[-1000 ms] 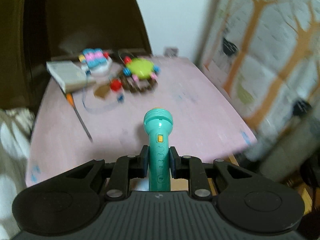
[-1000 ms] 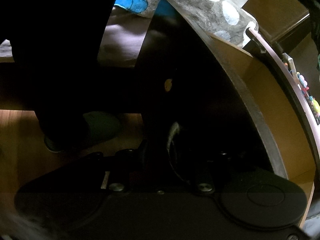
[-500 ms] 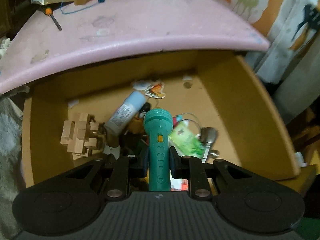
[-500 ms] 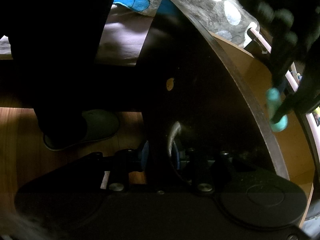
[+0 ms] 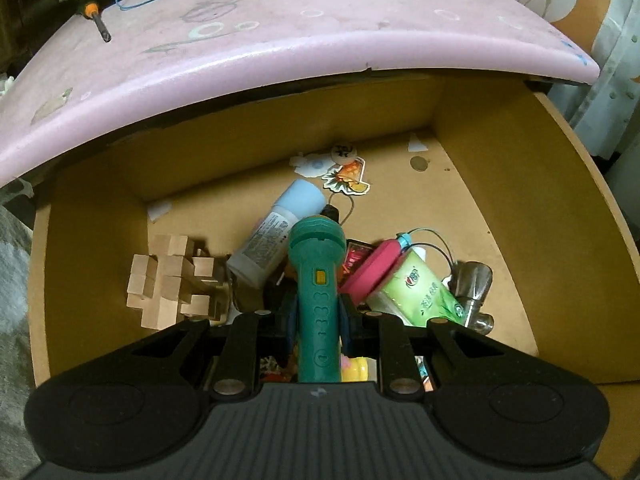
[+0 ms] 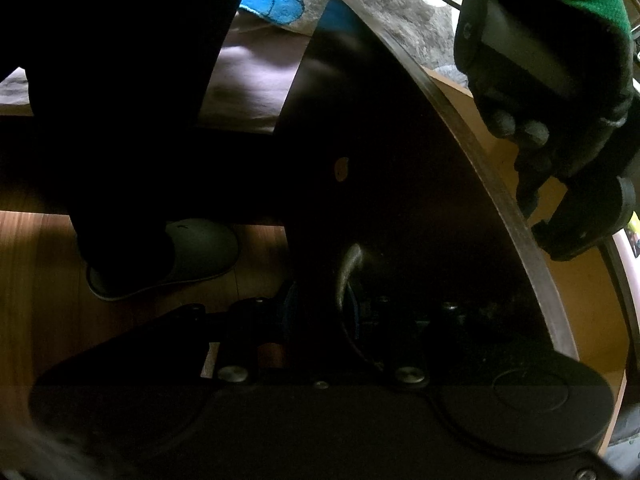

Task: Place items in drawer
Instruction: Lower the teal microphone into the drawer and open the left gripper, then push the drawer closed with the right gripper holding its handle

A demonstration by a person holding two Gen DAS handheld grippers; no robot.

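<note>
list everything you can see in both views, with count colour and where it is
teal plastic toy flashlight: 1, teal, gripped over the open drawer
open wooden drawer: 1, tan inside, under the pink tabletop
pink tabletop: 1, pink, above the drawer
wooden block puzzle: 1, pale wood, drawer left
white tube with blue cap: 1, drawer centre
green tissue pack: 1, drawer right
pink round case: 1, beside the tissue pack
orange-handled screwdriver: 1, on the tabletop
drawer handle: 1, metal, dark drawer front
grey slipper: 1, on wooden floor
left gripper: 1, black, fingers clamp the flashlight
right gripper: 1, black, at the handle
gloved hand: 1, black and green
</note>
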